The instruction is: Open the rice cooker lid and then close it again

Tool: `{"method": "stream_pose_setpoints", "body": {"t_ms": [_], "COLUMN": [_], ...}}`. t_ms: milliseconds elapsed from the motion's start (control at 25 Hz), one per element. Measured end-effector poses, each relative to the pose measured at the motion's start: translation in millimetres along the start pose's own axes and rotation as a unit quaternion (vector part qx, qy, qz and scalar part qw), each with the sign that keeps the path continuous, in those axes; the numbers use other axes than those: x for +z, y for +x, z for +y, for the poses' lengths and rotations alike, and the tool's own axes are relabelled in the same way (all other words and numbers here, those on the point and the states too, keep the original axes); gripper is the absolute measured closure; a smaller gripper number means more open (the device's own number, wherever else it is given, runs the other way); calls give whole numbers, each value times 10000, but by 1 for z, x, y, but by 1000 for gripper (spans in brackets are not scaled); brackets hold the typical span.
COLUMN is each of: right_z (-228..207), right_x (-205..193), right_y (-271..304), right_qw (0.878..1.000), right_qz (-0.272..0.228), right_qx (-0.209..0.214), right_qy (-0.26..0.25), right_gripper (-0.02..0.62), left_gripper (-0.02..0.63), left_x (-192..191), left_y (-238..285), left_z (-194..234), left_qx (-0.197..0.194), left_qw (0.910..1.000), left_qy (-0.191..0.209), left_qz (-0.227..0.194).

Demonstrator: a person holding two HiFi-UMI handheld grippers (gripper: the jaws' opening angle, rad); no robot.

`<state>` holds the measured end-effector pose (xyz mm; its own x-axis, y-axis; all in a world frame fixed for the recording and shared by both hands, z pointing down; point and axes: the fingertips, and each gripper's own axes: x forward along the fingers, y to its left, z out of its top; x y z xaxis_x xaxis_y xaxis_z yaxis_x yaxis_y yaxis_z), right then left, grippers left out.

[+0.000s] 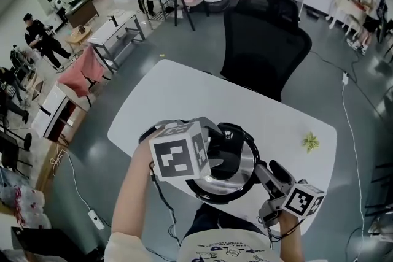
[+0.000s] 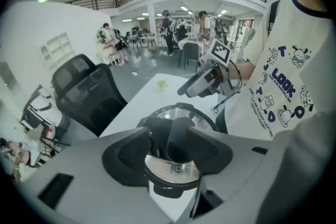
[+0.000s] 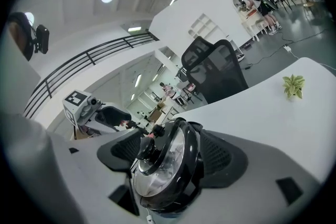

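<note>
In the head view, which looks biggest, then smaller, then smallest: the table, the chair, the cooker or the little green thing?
1. table
2. chair, though it is farther from the camera
3. cooker, partly hidden
4. green thing

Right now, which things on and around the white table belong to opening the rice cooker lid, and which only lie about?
For the job: black rice cooker; its round glass lid with black knob; left gripper; right gripper.
Lying about: small green leafy sprig; black office chair.
</note>
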<state>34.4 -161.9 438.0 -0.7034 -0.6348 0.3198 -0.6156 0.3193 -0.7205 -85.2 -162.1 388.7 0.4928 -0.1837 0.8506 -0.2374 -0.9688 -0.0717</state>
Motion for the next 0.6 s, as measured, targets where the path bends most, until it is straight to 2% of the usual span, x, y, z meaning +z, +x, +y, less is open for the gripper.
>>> {"method": "stream_pose_setpoints", "body": {"t_ms": [80,160,240,360,520,600], "right_z": [3,11,20,31,45,55], "right_x": [4,9,18,39,66,76], "right_y": [2,6,10,12,13,13], "right_qw": [9999,9994,9981,9927,9795,9713], "right_qz": [-58,-145,-262,-534,-983,-1182], "right_qx": [0,84,130,-23,-316,-425], "right_qy": [-160,-314,-544,-1084,-1731,-2019], "right_gripper": [224,227,244,286,386,423], "left_gripper": [435,455,492,582,592,592], "left_x": [2,0,-3,-9,-16,-18], "left_y": [-18,-33,-48,-68,-86,-96], "left_z": [11,19,25,35,36,35], "left_qx": [464,841,1224,2006,2814,3203], "left_qw": [9980,9928,9837,9610,9302,9103], "left_qy": [-57,-259,-522,-864,-1177,-1369], "left_qz": [-419,-813,-1206,-1696,-2042,-2236]}}
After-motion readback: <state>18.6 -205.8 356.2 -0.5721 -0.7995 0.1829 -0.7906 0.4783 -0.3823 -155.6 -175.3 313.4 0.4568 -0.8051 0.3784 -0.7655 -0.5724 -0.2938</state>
